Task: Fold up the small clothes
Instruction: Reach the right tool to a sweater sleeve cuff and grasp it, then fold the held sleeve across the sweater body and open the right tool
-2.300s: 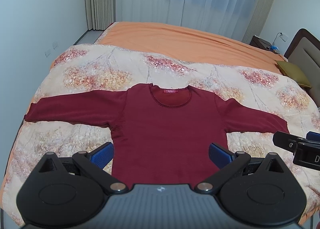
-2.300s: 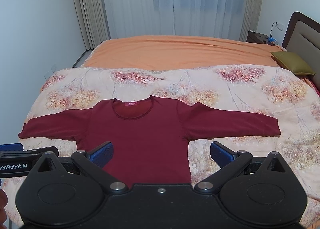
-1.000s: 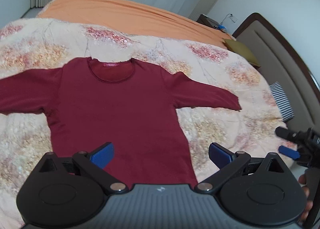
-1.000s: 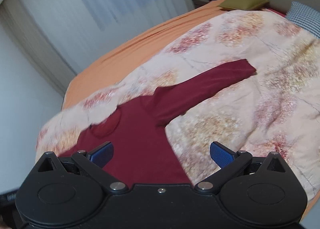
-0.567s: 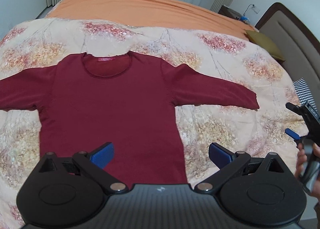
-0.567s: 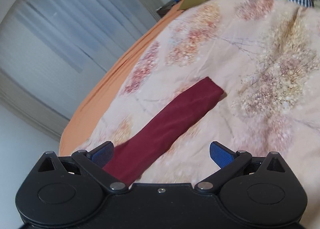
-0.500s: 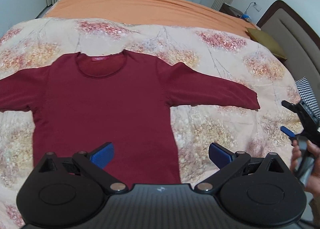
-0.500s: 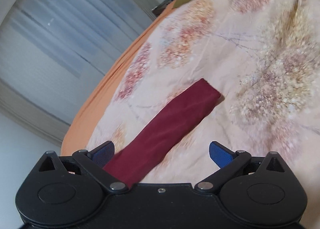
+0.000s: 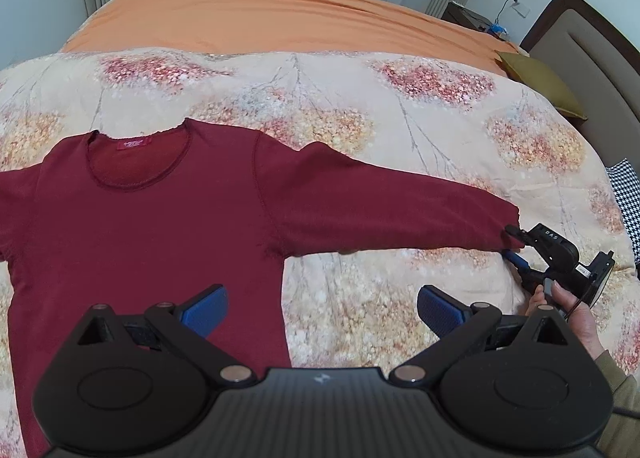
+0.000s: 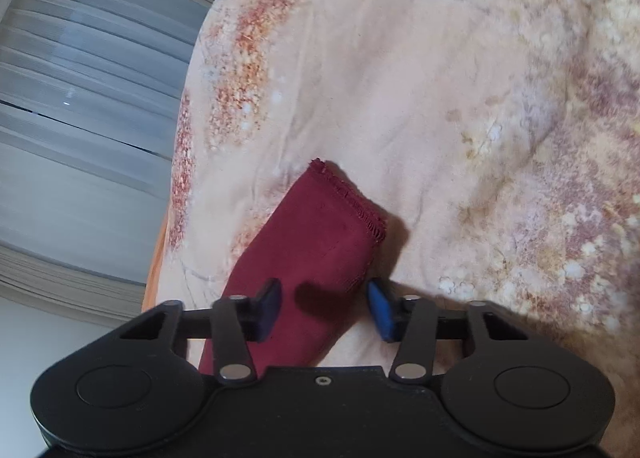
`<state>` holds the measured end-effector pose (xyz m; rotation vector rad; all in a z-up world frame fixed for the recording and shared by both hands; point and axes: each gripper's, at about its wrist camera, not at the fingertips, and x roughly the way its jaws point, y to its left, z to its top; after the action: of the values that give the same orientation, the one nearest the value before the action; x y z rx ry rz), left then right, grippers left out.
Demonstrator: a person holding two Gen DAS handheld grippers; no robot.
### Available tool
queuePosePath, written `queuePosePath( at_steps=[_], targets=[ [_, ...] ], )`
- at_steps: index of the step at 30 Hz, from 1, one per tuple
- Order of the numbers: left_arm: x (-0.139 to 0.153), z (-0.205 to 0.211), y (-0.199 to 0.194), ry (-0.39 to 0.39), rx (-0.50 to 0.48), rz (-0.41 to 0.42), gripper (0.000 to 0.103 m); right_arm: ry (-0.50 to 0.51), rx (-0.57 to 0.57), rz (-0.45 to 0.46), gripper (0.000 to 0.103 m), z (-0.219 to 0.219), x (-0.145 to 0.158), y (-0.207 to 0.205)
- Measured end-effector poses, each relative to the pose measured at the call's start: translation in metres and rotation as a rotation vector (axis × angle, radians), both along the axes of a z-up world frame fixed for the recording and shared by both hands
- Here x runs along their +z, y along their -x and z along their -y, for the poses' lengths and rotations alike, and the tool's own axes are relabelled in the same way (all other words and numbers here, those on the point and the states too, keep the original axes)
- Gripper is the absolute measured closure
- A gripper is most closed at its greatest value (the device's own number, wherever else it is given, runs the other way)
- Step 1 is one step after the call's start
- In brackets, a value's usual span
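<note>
A dark red long-sleeved shirt [image 9: 160, 226] lies flat, front up, on the floral quilt [image 9: 360, 106], sleeves spread out. My left gripper [image 9: 320, 308] is open and empty above the shirt's right side hem. My right gripper [image 10: 325, 308] is at the cuff end of the right sleeve [image 10: 320, 234], its jaws partly closed with the sleeve edge between them, a gap still showing on each side. In the left wrist view the right gripper [image 9: 514, 244] sits at the sleeve's cuff [image 9: 500, 226].
An orange sheet [image 9: 280, 18] covers the far half of the bed. An olive pillow [image 9: 536, 78] and a headboard [image 9: 592, 70] are at the right. A checked pillow [image 9: 628, 198] lies at the right edge. Curtains [image 10: 80, 98] hang beyond the bed.
My right gripper has come down onto the right sleeve's cuff and its jaws have narrowed around the sleeve edge. My left gripper has shifted a little to the right over the shirt.
</note>
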<state>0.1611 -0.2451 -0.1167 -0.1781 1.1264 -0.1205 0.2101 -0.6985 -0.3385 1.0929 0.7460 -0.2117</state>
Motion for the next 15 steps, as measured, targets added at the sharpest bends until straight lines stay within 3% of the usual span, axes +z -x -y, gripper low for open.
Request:
queuePosePath(
  at_steps=[2,3,5,7,11,15],
  targets=[
    [-0.003,0.002,-0.005,-0.004,-0.012,0.005,0.000,0.003,-0.003,0.002,0.092,0.002,-0.007,-0.003],
    [-0.005,0.002,-0.007,-0.005,-0.017,0.007,0.000,0.000,-0.008,0.000,0.096,0.003,-0.010,-0.005],
    [-0.009,-0.001,-0.013,-0.004,-0.018,0.008,0.000,0.020,-0.001,0.032,0.096,0.002,-0.002,-0.007],
    [-0.011,-0.008,-0.021,0.010,-0.010,0.018,0.000,0.114,0.058,0.086,0.096,-0.011,0.022,-0.012],
    [-0.011,-0.034,-0.037,0.059,0.031,0.044,0.000,0.406,0.349,0.199,0.096,-0.081,0.086,-0.029],
    [-0.018,-0.068,-0.054,0.117,0.057,0.059,0.000,0.618,0.654,0.251,0.096,-0.180,0.113,-0.043]
  ],
)
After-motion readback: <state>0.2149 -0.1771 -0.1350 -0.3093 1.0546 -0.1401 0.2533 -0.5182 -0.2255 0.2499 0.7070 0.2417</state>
